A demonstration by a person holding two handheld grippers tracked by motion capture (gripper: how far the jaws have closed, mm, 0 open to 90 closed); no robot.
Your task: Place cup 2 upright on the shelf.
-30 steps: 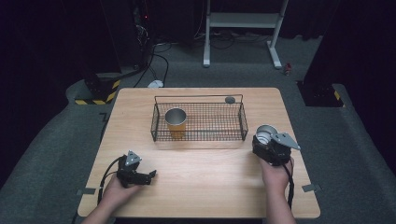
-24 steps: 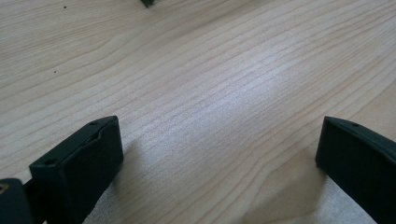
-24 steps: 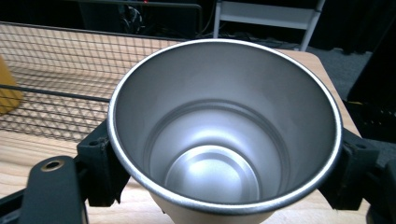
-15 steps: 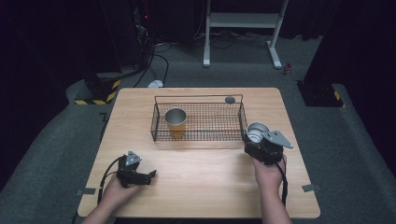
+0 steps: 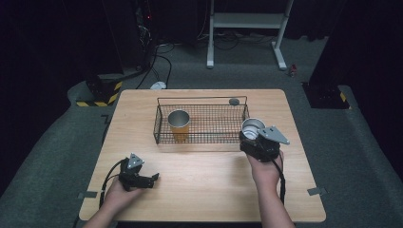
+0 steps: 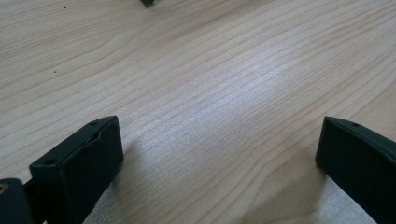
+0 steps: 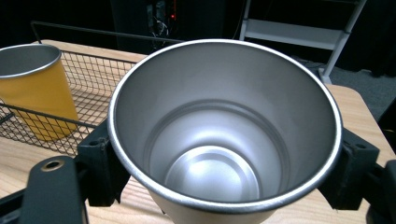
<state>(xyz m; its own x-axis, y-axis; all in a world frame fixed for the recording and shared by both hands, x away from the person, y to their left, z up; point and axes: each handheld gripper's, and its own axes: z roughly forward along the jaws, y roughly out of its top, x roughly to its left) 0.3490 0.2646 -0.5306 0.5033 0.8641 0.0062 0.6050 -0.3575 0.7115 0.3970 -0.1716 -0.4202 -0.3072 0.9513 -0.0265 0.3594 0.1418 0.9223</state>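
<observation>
Since a second ago, the right hand-held gripper has carried the silver cup closer to the wire basket, now just beside its right end.

From the high view, the cup stands upright and the basket lies to its left. The left hand-held gripper rests well apart, on the bench.

Its own view shows its jaws wide apart over bare wood, holding nothing.

From the right gripper view, the jaws squeeze the silver cup on both sides. The yellow cup sits inside the basket.
</observation>
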